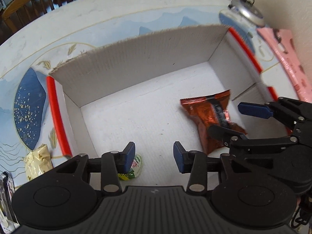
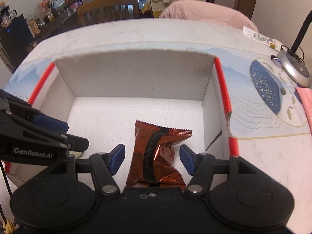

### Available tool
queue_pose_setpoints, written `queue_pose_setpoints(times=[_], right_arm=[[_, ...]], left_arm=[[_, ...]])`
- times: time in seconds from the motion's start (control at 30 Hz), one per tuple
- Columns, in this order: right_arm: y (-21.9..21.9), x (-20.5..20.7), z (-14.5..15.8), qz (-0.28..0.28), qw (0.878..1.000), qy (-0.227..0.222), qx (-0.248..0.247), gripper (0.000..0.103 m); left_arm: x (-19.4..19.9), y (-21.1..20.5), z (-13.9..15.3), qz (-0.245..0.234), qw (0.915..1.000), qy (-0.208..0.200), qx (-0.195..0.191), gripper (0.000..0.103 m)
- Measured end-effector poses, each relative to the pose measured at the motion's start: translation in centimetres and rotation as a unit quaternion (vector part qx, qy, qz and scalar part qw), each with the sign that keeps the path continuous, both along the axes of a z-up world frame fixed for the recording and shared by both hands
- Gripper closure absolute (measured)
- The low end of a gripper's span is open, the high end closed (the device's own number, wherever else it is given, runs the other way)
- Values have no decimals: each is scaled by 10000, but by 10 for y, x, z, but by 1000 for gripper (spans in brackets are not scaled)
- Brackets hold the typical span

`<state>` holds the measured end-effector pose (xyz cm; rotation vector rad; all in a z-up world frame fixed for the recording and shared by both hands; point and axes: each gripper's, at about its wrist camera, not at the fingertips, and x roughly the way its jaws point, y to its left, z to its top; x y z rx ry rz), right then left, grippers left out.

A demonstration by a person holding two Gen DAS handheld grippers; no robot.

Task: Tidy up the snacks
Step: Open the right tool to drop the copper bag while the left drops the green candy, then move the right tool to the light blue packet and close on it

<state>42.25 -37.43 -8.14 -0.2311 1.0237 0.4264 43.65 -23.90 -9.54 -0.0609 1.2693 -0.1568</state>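
A white cardboard box (image 1: 124,62) with red rim strips stands on the table; it also shows in the right wrist view (image 2: 136,76). An orange foil snack packet (image 1: 208,117) lies on the box floor at the right; in the right wrist view the packet (image 2: 159,156) lies between my open right fingers, untouched. My right gripper (image 2: 152,159) is open over it and shows in the left wrist view (image 1: 232,120). My left gripper (image 1: 154,156) is open and empty over the box floor, above a small white-green snack (image 1: 134,167). A cream wrapped snack (image 1: 38,163) lies outside the box at left.
The table has a blue-patterned cloth (image 1: 29,107). A silver lamp base (image 2: 296,72) stands at the right, with a pink item (image 1: 286,58) beside it. A small packet (image 2: 259,36) lies at the far right edge. Wooden chairs (image 2: 109,9) stand behind the table.
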Motion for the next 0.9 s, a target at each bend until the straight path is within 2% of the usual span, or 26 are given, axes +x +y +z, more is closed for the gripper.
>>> queue_pose_setpoints(times=[0.1,0.27,0.53,0.9], right_arm=[[-2,-7,13,-1,9998,-177,112,38],[-4,-25,35,-27,9983,-486,326,25],[11,-62,68,53,9935,-940,640,16],[56,-114,92,390,9849,-1328,1035,7]], left_arm=[[-10,3,13,27,9998,-175,-109,61],[-32,14,37,79,9982,-512,-301,61],[-79,39,72,164,9930,-1102,-390,59],[-153,91,107,324,9828,-1778,-369,52]])
